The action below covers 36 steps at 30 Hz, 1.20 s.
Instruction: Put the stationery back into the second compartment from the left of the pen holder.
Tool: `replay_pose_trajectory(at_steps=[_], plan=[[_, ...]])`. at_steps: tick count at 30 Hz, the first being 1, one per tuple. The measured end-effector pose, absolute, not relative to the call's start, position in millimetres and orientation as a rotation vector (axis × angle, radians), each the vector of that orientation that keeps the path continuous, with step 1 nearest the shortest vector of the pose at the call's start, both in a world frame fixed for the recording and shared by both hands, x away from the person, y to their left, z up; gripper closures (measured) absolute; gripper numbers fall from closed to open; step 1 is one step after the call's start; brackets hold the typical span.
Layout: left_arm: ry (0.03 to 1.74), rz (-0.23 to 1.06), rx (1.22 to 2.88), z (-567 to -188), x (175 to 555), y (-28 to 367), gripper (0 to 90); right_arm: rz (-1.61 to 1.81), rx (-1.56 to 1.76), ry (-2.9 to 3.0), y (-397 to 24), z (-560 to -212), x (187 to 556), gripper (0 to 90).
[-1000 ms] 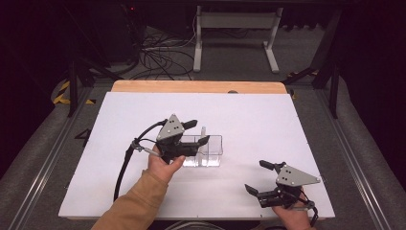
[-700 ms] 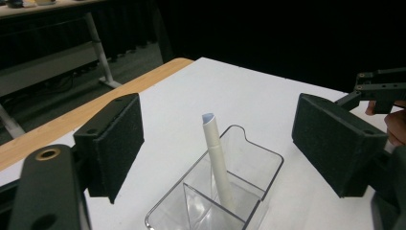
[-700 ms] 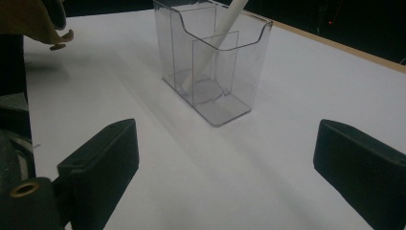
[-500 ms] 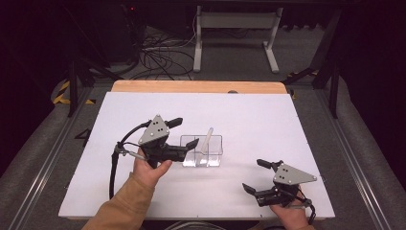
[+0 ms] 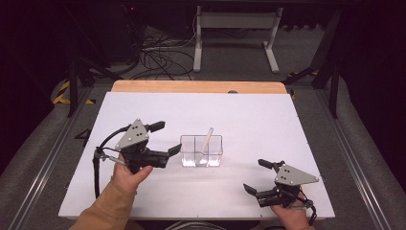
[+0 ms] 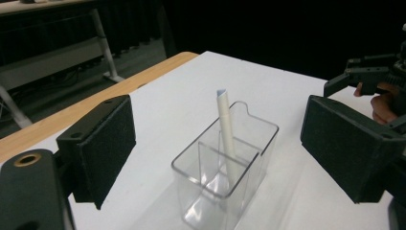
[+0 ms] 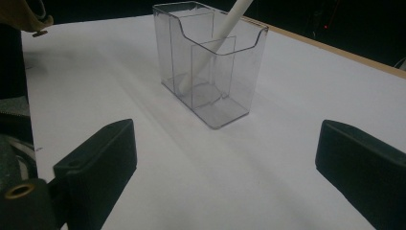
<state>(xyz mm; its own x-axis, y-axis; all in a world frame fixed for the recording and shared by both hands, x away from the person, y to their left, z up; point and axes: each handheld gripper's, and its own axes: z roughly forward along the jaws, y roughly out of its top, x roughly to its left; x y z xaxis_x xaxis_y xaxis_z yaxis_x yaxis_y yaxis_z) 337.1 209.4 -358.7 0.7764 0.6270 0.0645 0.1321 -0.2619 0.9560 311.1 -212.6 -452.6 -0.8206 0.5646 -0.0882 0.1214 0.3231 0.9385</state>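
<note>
A clear plastic two-compartment holder (image 5: 201,151) stands mid-table on the white tabletop (image 5: 249,120). A white stick (image 5: 207,140) leans in it, its top end above the rim. My left gripper (image 5: 168,138) hovers just left of the holder, pointing at it. Its jaws have just been opening and stand open with nothing between them. The left gripper view has the holder (image 6: 191,177) and stick (image 6: 226,132) a short way ahead of the pads (image 6: 107,143). My right gripper (image 5: 253,175) rests open near the front right edge, empty, facing the holder (image 7: 210,62).
A wooden strip (image 5: 196,86) borders the table's far edge. Behind it on the floor lie tangled cables (image 5: 158,52) and a white metal frame (image 5: 234,33). Metal rails (image 5: 43,163) run along both sides of the table.
My left gripper has drawn back leftward from the holder and its jaws have widened. The stick stays leaning in the holder. The right gripper has kept still.
</note>
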Motion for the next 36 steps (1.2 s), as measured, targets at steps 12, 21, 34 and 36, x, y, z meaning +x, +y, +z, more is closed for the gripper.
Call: replay_pose_trajectory(at_steps=[12, 21, 34, 36], plan=[[0.619, 0.555, 1.849, -383.0, 320.8, 237.5, 11.5, 1.513, 0.611, 2.180, -214.0, -452.4, 309.6, 6.1], [0.657, 0.532, 1.845, -404.6, 313.6, 258.6, 10.9, 1.514, 0.615, 2.172, -215.5, -452.4, 309.5, 5.6], [0.686, 0.574, 1.886, -436.5, 301.5, 276.4, 10.6, 1.509, 0.619, 2.173, -216.3, -453.1, 309.2, 5.5], [0.695, 0.546, 1.880, -441.4, 300.2, 279.5, 10.5, 1.508, 0.618, 2.173, -216.6, -453.2, 309.2, 5.5]])
